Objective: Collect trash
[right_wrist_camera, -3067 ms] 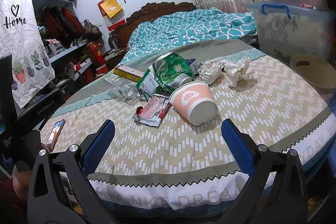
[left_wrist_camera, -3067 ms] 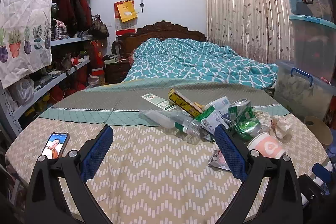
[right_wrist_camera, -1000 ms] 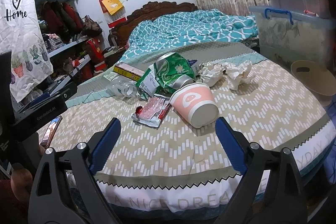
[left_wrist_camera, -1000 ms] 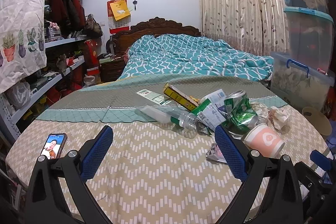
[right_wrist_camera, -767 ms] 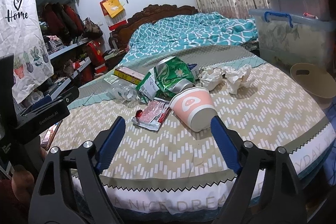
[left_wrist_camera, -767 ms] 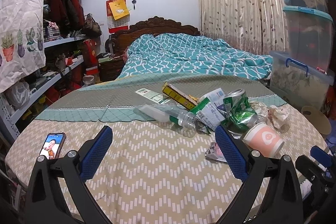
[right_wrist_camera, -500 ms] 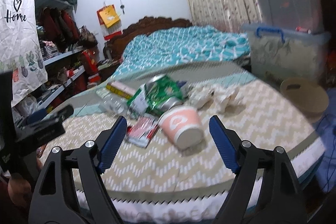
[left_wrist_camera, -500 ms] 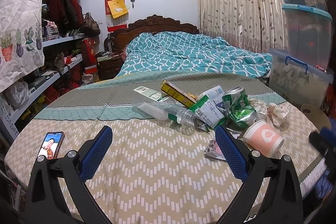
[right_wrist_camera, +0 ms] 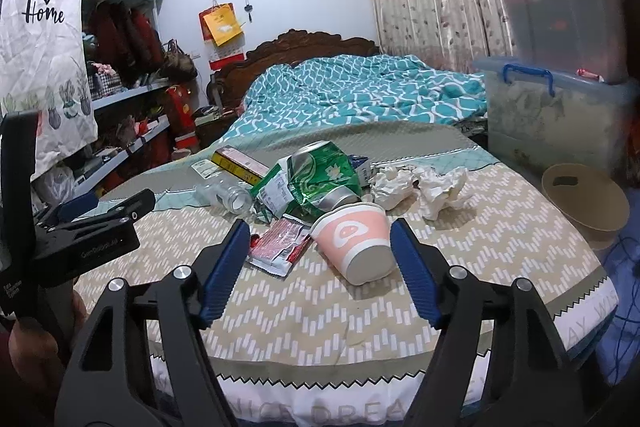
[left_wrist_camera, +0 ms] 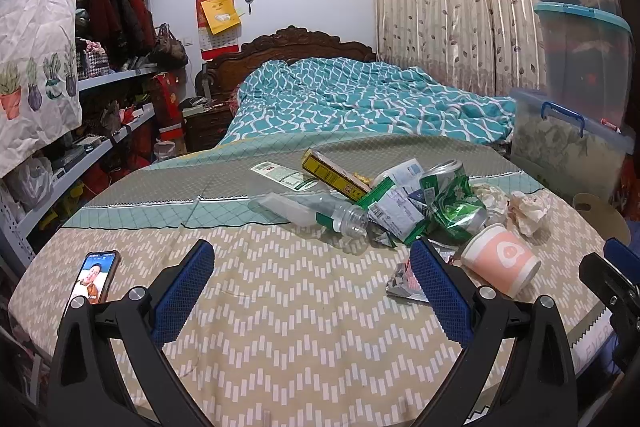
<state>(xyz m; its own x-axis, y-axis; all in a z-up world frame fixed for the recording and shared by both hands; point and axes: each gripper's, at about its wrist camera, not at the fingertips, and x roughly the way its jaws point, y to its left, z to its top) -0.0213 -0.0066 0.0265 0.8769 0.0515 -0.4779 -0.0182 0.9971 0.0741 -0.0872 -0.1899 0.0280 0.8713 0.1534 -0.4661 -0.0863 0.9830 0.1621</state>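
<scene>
A pink paper cup (right_wrist_camera: 354,241) is lying on its side on the bed cover (right_wrist_camera: 500,251), at the front of the trash pile (left_wrist_camera: 400,199). The right gripper (right_wrist_camera: 320,269) is hanging wide apart around it. The left gripper (left_wrist_camera: 310,293) is waiting wide apart, holding nothing.

Open bed cover (left_wrist_camera: 280,307): free room ahead of left tool (left_wrist_camera: 308,285).
Paper cup (right_wrist_camera: 356,241): lies between right tool's (right_wrist_camera: 318,269) spread fingers.
Phone (left_wrist_camera: 93,277): obstacle far left.

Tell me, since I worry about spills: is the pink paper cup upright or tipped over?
Tipped over. The pink paper cup lies on its side on the mattress, its base facing the right wrist camera.
</scene>
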